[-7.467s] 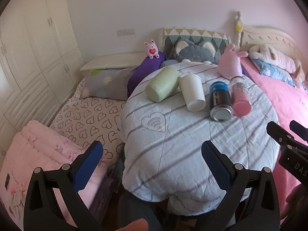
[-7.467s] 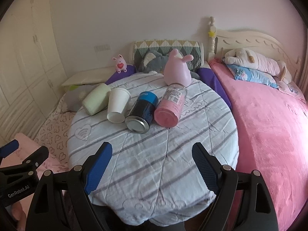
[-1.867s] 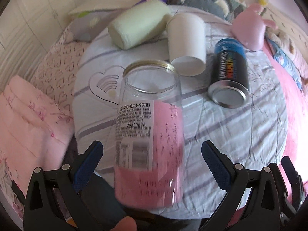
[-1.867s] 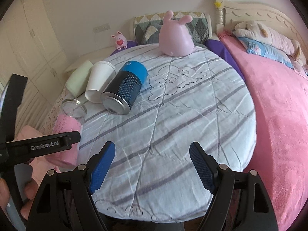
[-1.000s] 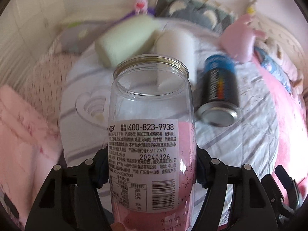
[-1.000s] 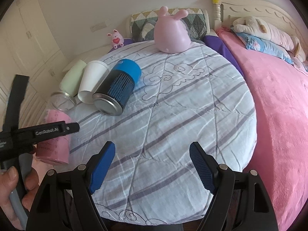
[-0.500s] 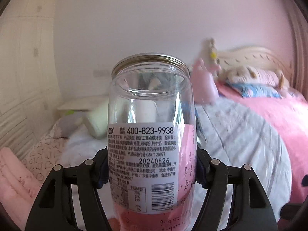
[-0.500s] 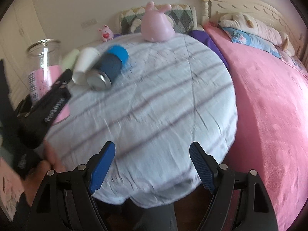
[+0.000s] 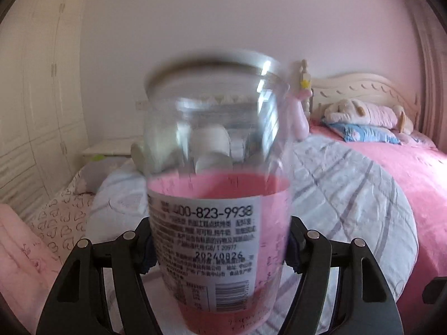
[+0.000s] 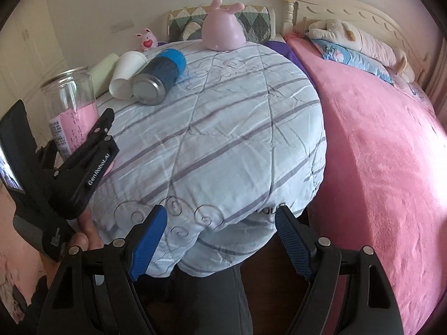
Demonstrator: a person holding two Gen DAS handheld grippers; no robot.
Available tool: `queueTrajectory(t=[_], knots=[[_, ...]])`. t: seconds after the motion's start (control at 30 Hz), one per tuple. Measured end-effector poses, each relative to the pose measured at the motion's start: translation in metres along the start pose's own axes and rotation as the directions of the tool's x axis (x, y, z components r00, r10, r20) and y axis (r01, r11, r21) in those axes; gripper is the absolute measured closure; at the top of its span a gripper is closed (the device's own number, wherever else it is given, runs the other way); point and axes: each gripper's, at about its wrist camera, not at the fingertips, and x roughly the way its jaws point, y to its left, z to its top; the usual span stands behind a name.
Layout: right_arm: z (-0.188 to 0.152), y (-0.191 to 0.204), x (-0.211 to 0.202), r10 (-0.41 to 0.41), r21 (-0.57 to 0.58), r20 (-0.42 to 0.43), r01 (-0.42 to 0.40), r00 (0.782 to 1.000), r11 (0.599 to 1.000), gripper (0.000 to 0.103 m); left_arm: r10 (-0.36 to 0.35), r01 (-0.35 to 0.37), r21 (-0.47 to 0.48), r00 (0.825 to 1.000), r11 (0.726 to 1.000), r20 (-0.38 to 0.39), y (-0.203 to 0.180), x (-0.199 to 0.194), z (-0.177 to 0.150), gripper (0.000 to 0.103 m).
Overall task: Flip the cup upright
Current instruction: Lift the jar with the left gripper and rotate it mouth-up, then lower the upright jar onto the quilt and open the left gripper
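My left gripper (image 9: 219, 248) is shut on a clear jar with a pink label (image 9: 218, 195). The jar stands upright, mouth up, and fills the middle of the left wrist view. In the right wrist view the same jar (image 10: 71, 111) is held upright at the left edge of the round table (image 10: 223, 139), in the left gripper (image 10: 95, 139). My right gripper (image 10: 220, 237) is open and empty, low at the table's near edge. A white paper cup (image 10: 125, 69) lies on its side at the table's far left.
A dark can with a blue end (image 10: 159, 76) lies beside the white cup. A pale green cup (image 10: 104, 68) lies behind them. A pink rabbit-shaped object (image 10: 223, 32) sits at the table's back. A pink bed (image 10: 377, 139) is on the right.
The jar was lifted off the table by my left gripper and turned upright. It now sits slightly lower in the left wrist view. The right gripper has drawn back toward the near edge.
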Motion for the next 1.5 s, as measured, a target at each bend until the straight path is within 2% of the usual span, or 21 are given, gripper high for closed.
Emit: queueTrajectory(t=[0.13,0.27,0.5,0.63,0.8,0.93,1.03,1.17,1.3,1.37,1.5], knots=[[-0.006,0.006,-0.003,-0.006,-0.009,-0.009,0.006,1.0,1.0,0.022,0.001,-0.001,0.001,1.0,1.0,-0.022,0.006,-0.007,-0.01,0.032],[-0.007,0.009,-0.007,-0.007,-0.013,0.0,0.007,1.0,1.0,0.022,0.007,-0.007,0.013,1.0,1.0,-0.023,0.008,-0.01,-0.006,0.029],[-0.007,0.011,-0.012,0.002,-0.018,0.016,-0.002,1.0,1.0,0.022,0.023,-0.022,0.04,1.0,0.999,-0.013,0.005,-0.017,0.0,0.009],[-0.007,0.011,-0.015,0.005,-0.015,0.021,-0.005,1.0,1.0,0.022,0.021,-0.021,0.06,1.0,0.998,-0.01,0.002,-0.023,0.001,0.003],[-0.007,0.01,-0.022,0.008,-0.01,0.035,-0.007,0.999,1.0,0.022,0.011,-0.011,0.069,1.0,0.998,-0.002,0.003,-0.034,0.01,0.0],[-0.007,0.009,-0.029,0.013,-0.005,0.06,-0.012,0.998,1.0,0.022,-0.008,0.007,0.046,1.0,0.999,0.009,0.008,-0.048,0.023,0.0],[-0.005,0.007,-0.04,0.022,0.005,0.099,-0.022,0.995,1.0,0.022,-0.047,0.048,-0.016,0.999,0.999,0.017,0.02,-0.063,0.036,0.0],[-0.004,0.006,-0.062,0.023,0.018,0.203,-0.028,0.979,0.999,0.022,-0.06,0.063,-0.078,0.998,0.995,0.036,0.035,-0.099,0.056,0.0],[-0.002,0.01,-0.085,0.034,0.008,0.291,-0.037,0.956,0.999,0.022,-0.026,0.023,-0.114,0.999,0.993,-0.025,0.048,-0.13,0.068,0.0],[-0.001,0.016,-0.091,0.048,-0.008,0.309,-0.048,0.95,0.999,0.022,0.017,-0.026,-0.113,0.996,0.993,-0.088,0.054,-0.145,0.072,0.0],[-0.005,0.03,-0.099,0.09,-0.048,0.328,-0.079,0.94,0.996,0.022,0.095,-0.114,-0.082,0.975,0.99,-0.201,0.062,-0.169,0.072,0.0]])
